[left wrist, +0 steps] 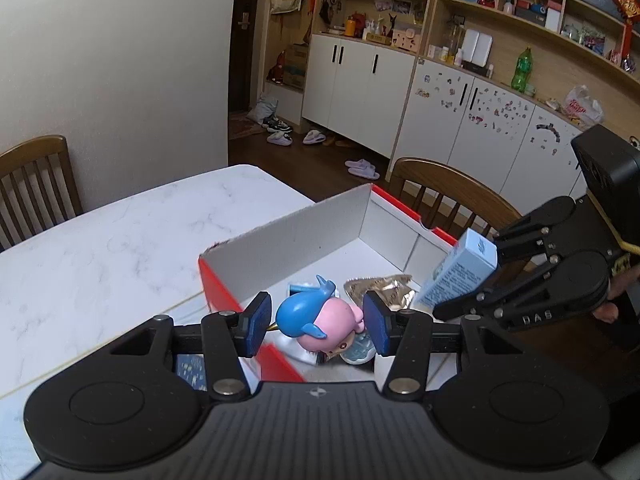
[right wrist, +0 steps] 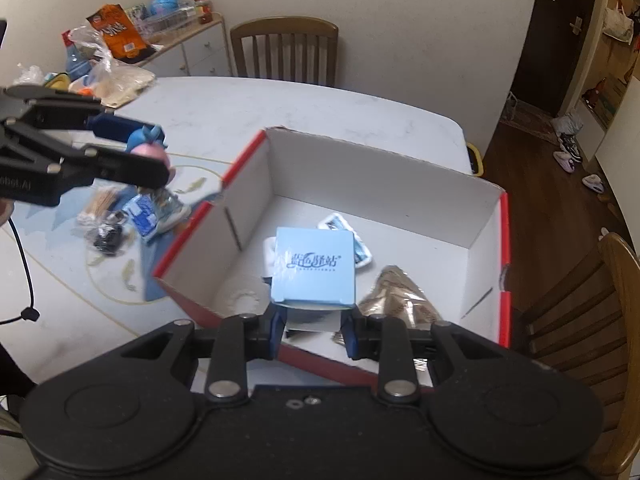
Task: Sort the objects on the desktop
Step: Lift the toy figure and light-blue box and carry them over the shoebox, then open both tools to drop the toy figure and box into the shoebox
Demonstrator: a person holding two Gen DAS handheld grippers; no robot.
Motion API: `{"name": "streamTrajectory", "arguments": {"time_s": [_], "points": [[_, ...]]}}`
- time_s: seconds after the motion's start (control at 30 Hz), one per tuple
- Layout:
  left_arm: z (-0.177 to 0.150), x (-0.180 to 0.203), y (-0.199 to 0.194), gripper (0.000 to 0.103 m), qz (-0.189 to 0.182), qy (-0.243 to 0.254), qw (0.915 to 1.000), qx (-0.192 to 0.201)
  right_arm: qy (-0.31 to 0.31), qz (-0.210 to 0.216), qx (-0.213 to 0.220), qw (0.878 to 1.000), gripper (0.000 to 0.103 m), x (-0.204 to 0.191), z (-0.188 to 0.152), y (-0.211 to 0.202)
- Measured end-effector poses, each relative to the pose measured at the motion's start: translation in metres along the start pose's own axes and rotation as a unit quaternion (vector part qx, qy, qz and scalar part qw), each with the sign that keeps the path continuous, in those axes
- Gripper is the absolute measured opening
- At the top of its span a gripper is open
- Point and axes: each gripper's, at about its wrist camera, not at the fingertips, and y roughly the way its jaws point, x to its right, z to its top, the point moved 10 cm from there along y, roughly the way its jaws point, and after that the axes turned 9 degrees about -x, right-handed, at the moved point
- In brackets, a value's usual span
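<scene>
My left gripper [left wrist: 316,322] is shut on a toy figure [left wrist: 320,320] with a pink head and a blue whale-shaped hat, right at the near corner of the red-and-white cardboard box [left wrist: 288,236]. The right wrist view shows that left gripper [right wrist: 160,150] beside the box's left wall, with the figure's [right wrist: 150,146] base low over the blue mat. My right gripper [right wrist: 314,324] is shut on a light blue carton [right wrist: 314,268], held over the inside of the box [right wrist: 400,184]. A gold foil packet [right wrist: 400,296] and a white-blue sachet [right wrist: 344,228] lie inside.
Left of the box on the mat lie a pack of cotton swabs [right wrist: 100,204], a black item [right wrist: 108,236] and a blue packet [right wrist: 142,216]. Snack bags [right wrist: 116,28] crowd the far left. Wooden chairs [right wrist: 286,48] stand around the white marble table [left wrist: 120,248].
</scene>
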Motion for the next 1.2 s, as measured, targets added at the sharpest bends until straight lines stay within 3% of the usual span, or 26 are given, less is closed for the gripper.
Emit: {"name": "streamTrajectory", "arguments": {"time_s": [0.43,1.2], "points": [[0.024,-0.007,0.076,0.049,0.007,-0.011,0.9987,-0.048,0.000,0.017,-0.037,0.999,0.028,0.029,0.003,0.032],[0.015,-0.008,0.161,0.049,0.064,0.047,0.9876,-0.136,-0.027,0.073,-0.151,0.986,0.028,0.029,-0.001,0.094]]}}
